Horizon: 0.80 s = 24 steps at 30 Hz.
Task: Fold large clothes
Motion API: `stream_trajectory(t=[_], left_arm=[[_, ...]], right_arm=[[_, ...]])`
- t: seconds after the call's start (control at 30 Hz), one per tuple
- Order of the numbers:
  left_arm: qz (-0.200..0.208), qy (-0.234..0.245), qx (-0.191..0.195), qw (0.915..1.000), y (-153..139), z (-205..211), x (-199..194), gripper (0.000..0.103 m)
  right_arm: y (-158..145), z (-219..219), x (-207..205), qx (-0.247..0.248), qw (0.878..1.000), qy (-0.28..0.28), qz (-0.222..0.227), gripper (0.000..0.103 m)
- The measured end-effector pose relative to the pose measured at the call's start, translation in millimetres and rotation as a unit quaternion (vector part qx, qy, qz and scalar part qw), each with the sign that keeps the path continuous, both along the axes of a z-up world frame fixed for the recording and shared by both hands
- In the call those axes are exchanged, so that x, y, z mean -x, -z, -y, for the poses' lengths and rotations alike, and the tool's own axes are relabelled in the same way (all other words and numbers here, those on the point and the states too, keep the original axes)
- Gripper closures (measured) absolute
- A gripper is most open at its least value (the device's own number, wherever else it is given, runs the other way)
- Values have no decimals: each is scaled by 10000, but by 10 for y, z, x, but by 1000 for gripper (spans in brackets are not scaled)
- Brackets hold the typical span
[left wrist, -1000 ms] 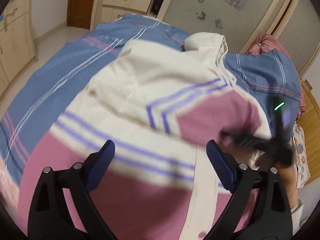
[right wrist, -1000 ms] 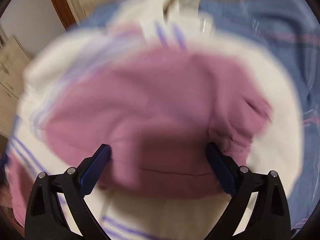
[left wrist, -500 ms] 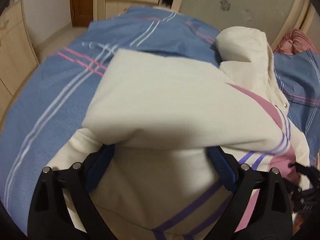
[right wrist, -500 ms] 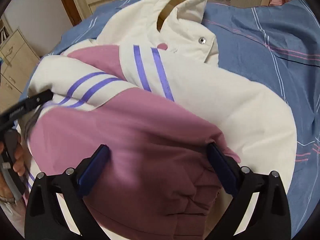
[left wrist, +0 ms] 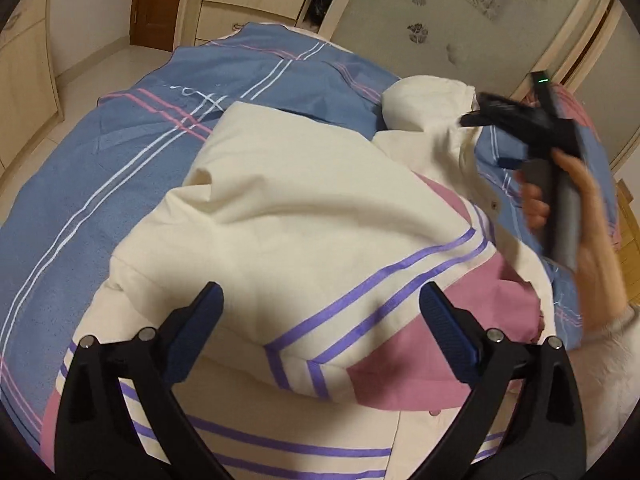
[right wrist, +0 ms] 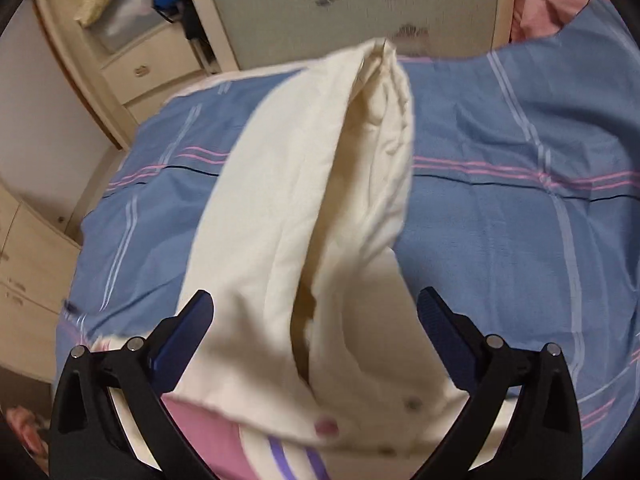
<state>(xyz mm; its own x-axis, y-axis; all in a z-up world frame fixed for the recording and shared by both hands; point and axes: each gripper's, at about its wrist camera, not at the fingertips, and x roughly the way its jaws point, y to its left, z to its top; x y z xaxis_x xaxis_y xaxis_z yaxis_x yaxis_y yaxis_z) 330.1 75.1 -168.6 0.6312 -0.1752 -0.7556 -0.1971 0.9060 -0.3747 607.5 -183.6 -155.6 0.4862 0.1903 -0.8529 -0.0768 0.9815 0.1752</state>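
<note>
the left claw (left wrist: 320,312) hangs with jaws apart, just opened wider, above the folded jacket (left wrist: 304,216) on the bed (left wrist: 120,168); the right claw (right wrist: 316,320) gapes over its hood (right wrist: 340,152).

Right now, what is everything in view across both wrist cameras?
jacket: one, cream with pink panels and purple stripes, folded on the bed
hood: one, cream, stretched over the cover
cover: one, blue with pink and white stripes, on the bed
drawers: one unit, pale wood, beyond the bed
wardrobe door: one, frosted, flower pattern
left gripper: open above the jacket, jaws just opened further, nothing between them
right gripper: open over the hood
hand: one, holding the right gripper
</note>
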Motion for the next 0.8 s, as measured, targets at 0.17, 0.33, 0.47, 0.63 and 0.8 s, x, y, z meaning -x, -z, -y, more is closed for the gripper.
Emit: stream_trajectory(t=[0.17, 0.33, 0.47, 0.63, 0.8], left_arm=[[2, -251, 158, 9996, 49, -168, 12, 3], [-5, -311, 486, 9983, 100, -282, 25, 3], [34, -419, 536, 9977, 60, -416, 84, 3], [231, -857, 646, 9940, -61, -718, 252, 3], [349, -1014, 690, 9918, -159, -910, 403, 3]], right_arm=[[247, -165, -159, -32, 9995, 308, 28, 35], [-22, -180, 181, -316, 9973, 113, 658, 98], [-538, -179, 1338, -457, 9704, -1138, 2079, 98], [-337, -240, 3024, 778, 9162, -2975, 2569, 96], [83, 287, 3895, 862, 9305, -2743, 2268, 23]])
